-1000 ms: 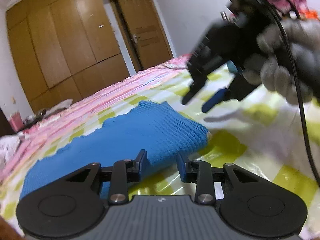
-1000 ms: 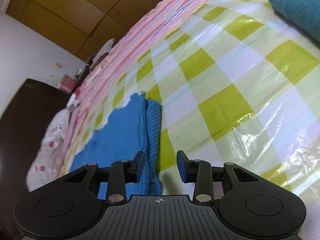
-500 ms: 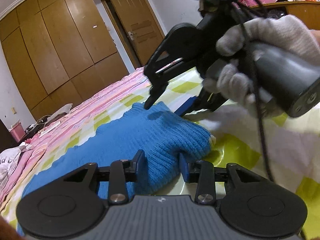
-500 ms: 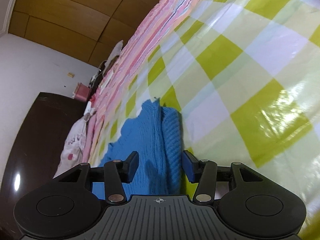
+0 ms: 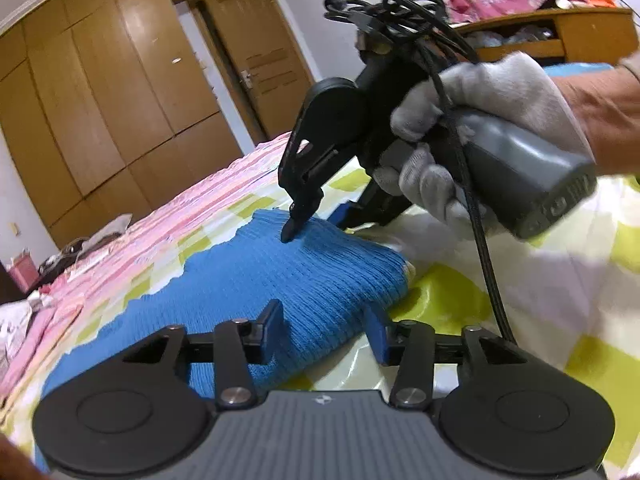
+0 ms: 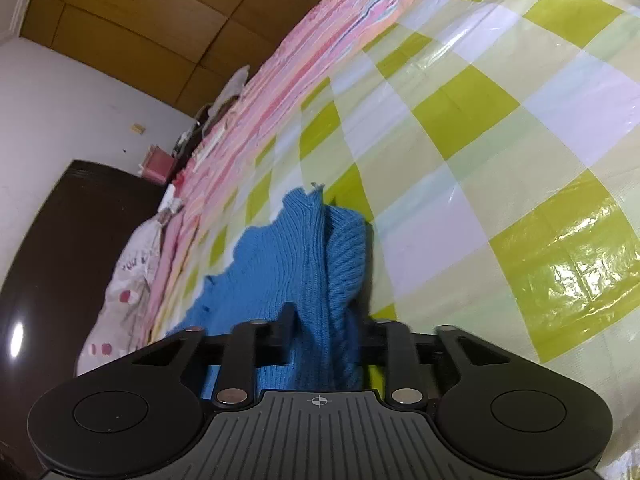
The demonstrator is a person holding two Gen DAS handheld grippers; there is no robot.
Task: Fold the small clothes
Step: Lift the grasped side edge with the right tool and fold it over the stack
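Right wrist view: blue sweater (image 6: 280, 264) stretches lengthwise away toward pink bedding (image 6: 280, 92).

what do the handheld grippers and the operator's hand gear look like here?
Both are black linkage grippers on ribbed grey bodies with round black discs at each side. The left gripper has blue pads inside its fingers. The right gripper, seen from the left wrist view, has a grey handle, looped black cables, and a hand in a light grey knit glove.

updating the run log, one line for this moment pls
left gripper: opening, astride blue knit garment | right gripper: closing on garment edge | surface: checkered sheet
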